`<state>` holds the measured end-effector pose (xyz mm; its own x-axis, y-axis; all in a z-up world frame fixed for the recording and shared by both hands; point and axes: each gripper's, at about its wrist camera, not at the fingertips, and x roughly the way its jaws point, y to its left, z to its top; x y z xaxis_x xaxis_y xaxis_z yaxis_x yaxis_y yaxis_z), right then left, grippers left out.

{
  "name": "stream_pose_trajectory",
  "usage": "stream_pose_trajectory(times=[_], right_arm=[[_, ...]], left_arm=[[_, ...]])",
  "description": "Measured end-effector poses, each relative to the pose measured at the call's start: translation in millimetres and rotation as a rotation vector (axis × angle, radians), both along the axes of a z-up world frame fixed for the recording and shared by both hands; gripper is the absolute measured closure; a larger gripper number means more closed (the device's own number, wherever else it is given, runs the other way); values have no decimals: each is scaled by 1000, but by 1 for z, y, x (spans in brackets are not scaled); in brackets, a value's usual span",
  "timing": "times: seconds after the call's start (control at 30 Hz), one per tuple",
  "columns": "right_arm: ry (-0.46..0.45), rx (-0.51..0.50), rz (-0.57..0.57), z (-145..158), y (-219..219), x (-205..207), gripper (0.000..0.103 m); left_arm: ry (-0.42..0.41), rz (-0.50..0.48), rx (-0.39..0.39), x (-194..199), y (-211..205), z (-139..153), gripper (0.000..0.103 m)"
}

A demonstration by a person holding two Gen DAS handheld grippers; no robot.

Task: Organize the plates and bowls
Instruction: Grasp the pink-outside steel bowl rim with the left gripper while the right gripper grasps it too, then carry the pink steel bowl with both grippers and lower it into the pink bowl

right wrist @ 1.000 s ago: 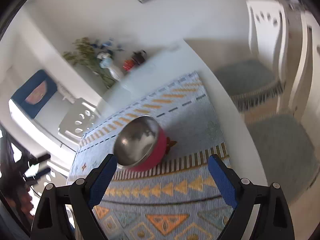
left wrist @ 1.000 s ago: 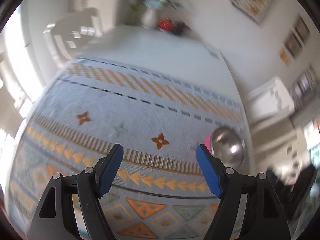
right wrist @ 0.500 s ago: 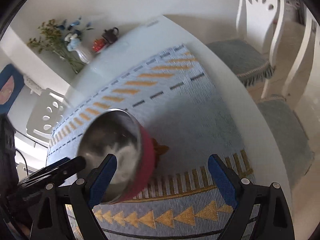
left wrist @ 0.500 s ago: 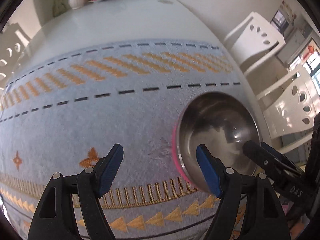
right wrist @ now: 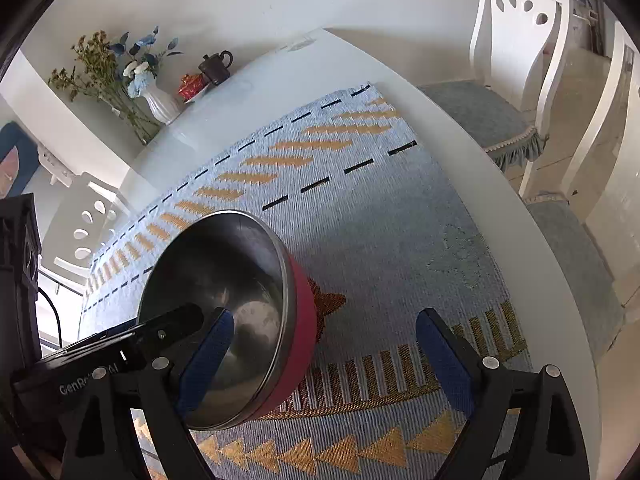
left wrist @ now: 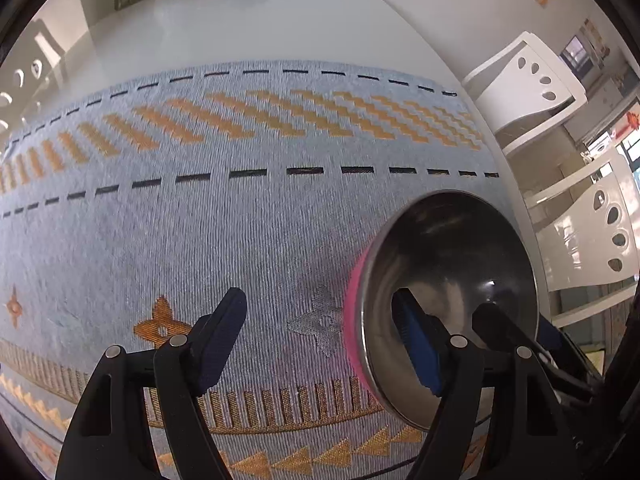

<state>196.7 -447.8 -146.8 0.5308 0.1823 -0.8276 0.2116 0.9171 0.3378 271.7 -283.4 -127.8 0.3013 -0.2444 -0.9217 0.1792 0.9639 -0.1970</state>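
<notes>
A steel bowl [left wrist: 460,248] with a pink outer wall sits on the woven blue and orange mat [left wrist: 240,220]. My left gripper [left wrist: 318,296] is open and straddles the bowl's left rim, one blue pad inside and the other out over the mat. In the right wrist view the bowl [right wrist: 224,264] lies low on the left. My right gripper [right wrist: 325,316] is open across its right rim, with one pad inside and one outside. No pad presses on the wall. Each view shows a black finger of the other gripper reaching into the bowl.
The mat lies on a white table [left wrist: 240,20] whose rounded edge runs close on the right [right wrist: 500,208]. A vase of flowers [right wrist: 160,104], a dark teapot [right wrist: 216,66] and a small red pot [right wrist: 191,84] stand at the far end. White chairs [right wrist: 516,32] stand beside the table.
Both grippers have come down and in on the bowl; a second ago it lay ahead of them, now each has one finger inside it. Their openings look unchanged.
</notes>
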Motion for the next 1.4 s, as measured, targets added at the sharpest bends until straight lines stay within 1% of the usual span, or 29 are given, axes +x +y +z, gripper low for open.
stream_pose_trajectory(times=[0.1,0.13,0.17,0.23,0.3,0.37,0.4,0.43,0.47,0.53,0.57,0.6,0.63,0.67,0.73,0.77,0.9,0.97,1.03,1.07,1.13,1.2,1.3,1.37,1.4], right_arm=[[6,-5,-4,-2,2,-1,11],[3,-4,-9,-2,1,-3,11],[-3,-2,-13,-1,0,-4,11],[-12,1,-13,-1,0,-6,11],[-11,-10,-13,0,0,-6,12],[-11,-24,-20,2,0,-7,15],[-17,-23,-18,3,1,-8,19],[-20,-23,-14,4,1,-8,26],[-23,-28,-3,5,3,-7,31],[-26,-65,36,5,10,-5,53],[-16,-86,70,5,16,-3,59],[-8,-82,89,5,18,-3,77],[-4,-84,98,9,20,-6,78],[-27,-111,90,17,21,-12,78],[-107,-147,96,35,22,-26,78],[-123,-158,105,43,22,-31,78],[-147,-142,134,71,20,-50,78],[-170,-121,130,87,19,-67,78],[-198,-130,138,101,23,-85,78],[-211,-141,151,109,27,-93,78],[-233,-149,178,123,36,-105,78],[-258,-126,186,140,45,-117,78],[-310,-102,232,166,63,-127,78],[-342,-85,298,185,83,-131,78],[-354,-71,329,192,91,-134,78]], left_arm=[[7,-11,-19,-2,-2,-3,37],[10,-18,-25,-2,-4,-4,44],[18,-27,-30,-3,-7,-6,53],[39,-35,-24,-5,-11,-9,61],[47,-39,-44,-9,-14,-11,66],[43,-44,-53,-12,-17,-10,75],[41,-53,-53,-14,-19,-9,78],[38,-66,-50,-16,-23,-9,80],[27,-78,-33,-19,-26,-8,80],[7,-97,-17,-24,-30,-4,80],[4,-104,-29,-29,-30,0,81],[-1,-113,-48,-35,-30,6,80],[-7,-121,-60,-39,-29,10,80],[-20,-133,-73,-46,-29,17,80],[-45,-143,-78,-56,-26,29,80],[-64,-145,-76,-63,-26,38,80],[-93,-115,-70,-90,-20,69,79],[-129,-121,-66,-108,-18,87,77],[-175,-123,-35,-127,-14,104,77],[-199,-109,-24,-139,-8,115,77],[-218,-73,-23,-151,0,133,77],[-252,-31,-16,-161,12,153,77],[-304,21,6,-175,39,179,74],[-311,62,21,-182,61,194,70],[-309,81,23,-186,71,199,70]])
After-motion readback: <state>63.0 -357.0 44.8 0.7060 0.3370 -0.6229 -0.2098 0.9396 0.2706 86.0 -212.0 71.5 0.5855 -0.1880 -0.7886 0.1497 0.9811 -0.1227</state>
